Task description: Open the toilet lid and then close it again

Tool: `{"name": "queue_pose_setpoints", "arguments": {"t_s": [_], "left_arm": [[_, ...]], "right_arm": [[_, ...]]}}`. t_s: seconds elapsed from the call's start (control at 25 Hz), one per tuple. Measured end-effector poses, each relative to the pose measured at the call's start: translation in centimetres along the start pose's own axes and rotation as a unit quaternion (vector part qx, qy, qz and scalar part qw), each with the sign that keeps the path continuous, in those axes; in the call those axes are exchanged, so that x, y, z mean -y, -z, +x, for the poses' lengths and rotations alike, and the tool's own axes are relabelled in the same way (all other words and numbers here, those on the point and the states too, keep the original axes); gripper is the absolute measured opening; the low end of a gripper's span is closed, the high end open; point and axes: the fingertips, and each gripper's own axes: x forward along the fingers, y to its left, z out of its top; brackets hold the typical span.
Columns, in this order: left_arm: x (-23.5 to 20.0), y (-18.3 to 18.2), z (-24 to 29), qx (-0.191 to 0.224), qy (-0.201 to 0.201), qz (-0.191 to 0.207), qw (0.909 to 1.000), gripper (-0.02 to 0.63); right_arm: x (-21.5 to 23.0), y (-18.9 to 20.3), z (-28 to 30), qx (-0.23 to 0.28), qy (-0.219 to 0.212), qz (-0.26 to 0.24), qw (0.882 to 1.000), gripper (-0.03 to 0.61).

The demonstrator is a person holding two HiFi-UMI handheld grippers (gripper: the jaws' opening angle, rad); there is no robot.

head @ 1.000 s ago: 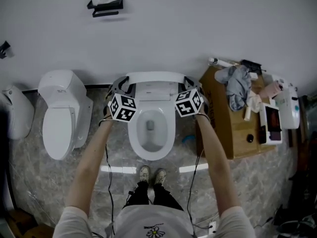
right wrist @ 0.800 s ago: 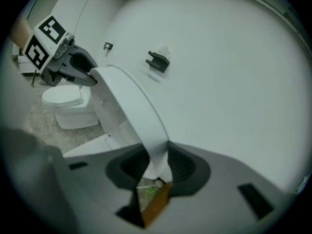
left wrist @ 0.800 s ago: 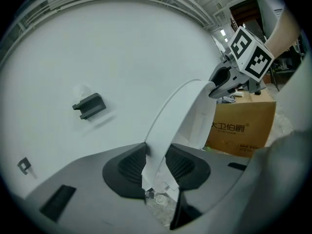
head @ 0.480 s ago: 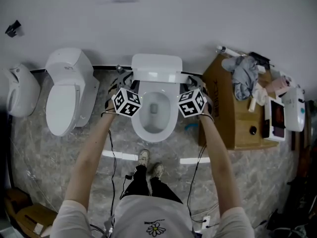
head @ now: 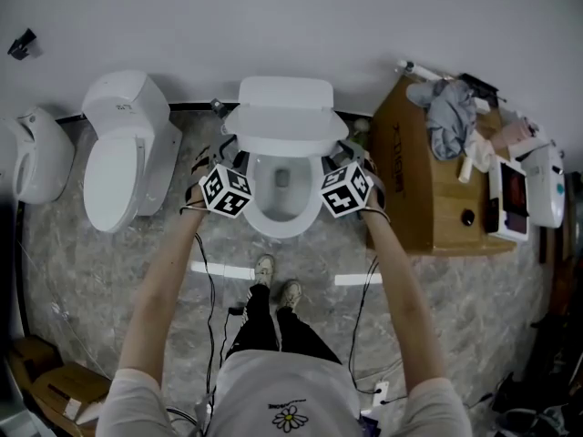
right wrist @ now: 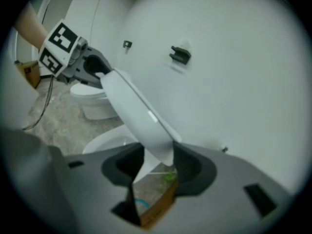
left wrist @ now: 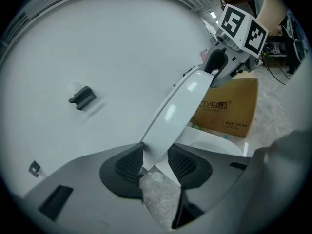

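1. The toilet lid [head: 278, 127] stands half lowered. It tilts forward over the back of the bowl [head: 284, 228] and reaches from one pair of jaws to the other.
2. The left gripper [left wrist: 156, 162] has the lid's left edge between its jaws. The edge fills the gap and both pads meet it, so we read a grasp on the lid, though these jaws have just been opening wider.
3. The right gripper [right wrist: 158, 167] takes the opposite edge the same way. The lid sits wedged between its pads, and its jaws too have just been opening.
4. In each gripper view the lid slants up and away from the jaws to the other gripper at its far edge.
5. Below both pairs of jaws lies the open bowl.
6. Beyond the jaws, behind the lid, the tank [head: 284, 91] stands against the white wall [head: 364, 16].
7. Outward of the left jaws stands a second toilet [head: 114, 171]. Outward of the right jaws is a brown cardboard box [head: 410, 180] with a crumpled cloth [head: 446, 116] on top.
8. On our side of the jaws, our shoes [head: 276, 280] rest on the marbled floor [head: 455, 308].
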Motion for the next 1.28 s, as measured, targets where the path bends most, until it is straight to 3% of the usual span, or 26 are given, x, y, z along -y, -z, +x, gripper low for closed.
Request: {"name": "queue_pose_setpoints", "arguments": {"t_s": [0.36,0.6,1.0,1.28], "left_arm": [[5.0,4.0,-1.5,-0.047,0.048,0.028,0.9974,0.202],[8.1,6.8,-2.3,-0.087,0.089,0.041,0.9913,0.210],[13.2,11.5,-2.8,-0.120,0.143,0.055,0.9808,0.210],[16.5,15.0,-2.3,-0.144,0.173,0.054,0.9727,0.210]], "right_arm": [[-4.7,4.5,-0.5,-0.033,-0.039,-0.010,0.999,0.215],[-7.7,7.4,-0.7,-0.051,-0.070,-0.009,0.996,0.218],[-12.3,12.3,-0.1,-0.076,-0.108,-0.013,0.991,0.218],[-15.2,15.5,1.0,-0.105,-0.138,0.011,0.985,0.215]]}}
